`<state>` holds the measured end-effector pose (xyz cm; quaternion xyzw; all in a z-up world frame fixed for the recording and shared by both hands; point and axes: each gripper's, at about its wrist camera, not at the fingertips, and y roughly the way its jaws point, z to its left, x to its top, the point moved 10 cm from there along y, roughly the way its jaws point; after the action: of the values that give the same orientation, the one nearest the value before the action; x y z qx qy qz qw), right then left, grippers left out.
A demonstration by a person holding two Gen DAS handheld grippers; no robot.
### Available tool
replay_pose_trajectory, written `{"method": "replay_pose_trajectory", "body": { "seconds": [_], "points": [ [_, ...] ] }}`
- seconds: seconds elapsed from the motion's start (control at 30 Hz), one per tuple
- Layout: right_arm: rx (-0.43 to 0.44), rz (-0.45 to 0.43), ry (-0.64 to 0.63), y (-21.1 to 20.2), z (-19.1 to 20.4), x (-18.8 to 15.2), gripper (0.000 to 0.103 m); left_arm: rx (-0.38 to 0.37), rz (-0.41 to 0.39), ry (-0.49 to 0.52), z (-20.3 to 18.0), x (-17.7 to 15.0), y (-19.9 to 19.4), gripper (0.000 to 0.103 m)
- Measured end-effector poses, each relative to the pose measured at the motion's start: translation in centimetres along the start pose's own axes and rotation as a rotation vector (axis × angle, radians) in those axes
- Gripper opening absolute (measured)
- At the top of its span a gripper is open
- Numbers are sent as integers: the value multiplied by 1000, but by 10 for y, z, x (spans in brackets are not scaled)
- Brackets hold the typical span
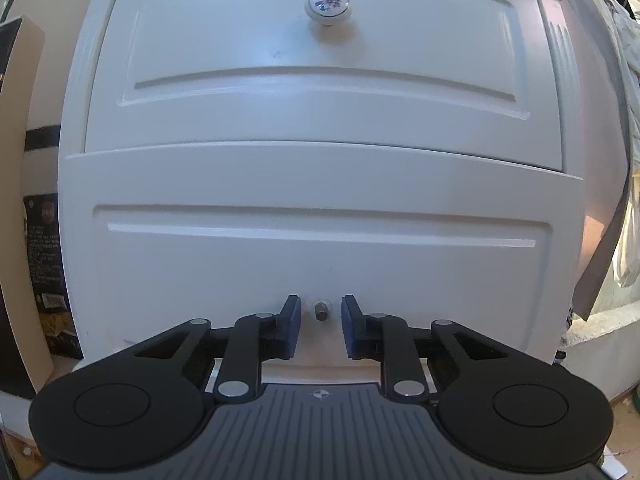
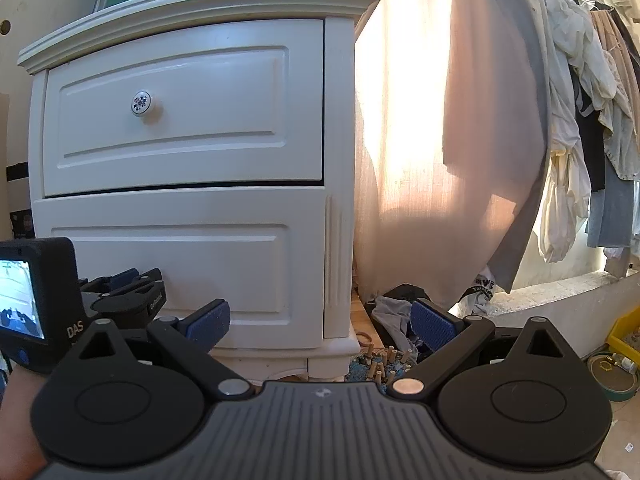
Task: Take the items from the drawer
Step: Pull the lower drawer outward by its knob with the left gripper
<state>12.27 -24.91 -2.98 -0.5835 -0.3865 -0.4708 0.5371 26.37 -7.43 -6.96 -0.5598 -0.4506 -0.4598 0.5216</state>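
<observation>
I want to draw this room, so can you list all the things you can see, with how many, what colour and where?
nightstand: one, white, left of the curtain
upper drawer: one, white, shut
flowered knob: one, white and blue, on the upper drawer
lower drawer: one, white, shut
metal stub: one, grey, on the lower drawer where a knob would go
curtain: one, pale pink, right of the nightstand
hanging clothes: several, white, grey, black, far right
wooden pegs: several, tan, on the floor
yellow bin: one, far right on the floor
left hand-held gripper: one, black with blue pads, open around the stub
right hand-held gripper: one, same colours, open
</observation>
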Motion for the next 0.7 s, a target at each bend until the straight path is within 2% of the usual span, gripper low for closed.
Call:
{"method": "replay_pose_trajectory", "body": {
  "seconds": [0.23, 0.33, 0.37, 0.7],
  "points": [
    [0, 4, 3, 1, -2, 0, 103, 8, -1, 13, 0, 1, 3, 21],
    [0, 3, 7, 2, -2, 0, 103, 17, 16, 27, -2, 0, 5, 6],
    [0, 3, 8, 2, -2, 1, 103, 21, 26, 26, -2, -1, 6, 4],
    [11, 2, 7, -2, 0, 1, 103, 27, 20, 60, -2, -2, 8, 2]
  ]
}}
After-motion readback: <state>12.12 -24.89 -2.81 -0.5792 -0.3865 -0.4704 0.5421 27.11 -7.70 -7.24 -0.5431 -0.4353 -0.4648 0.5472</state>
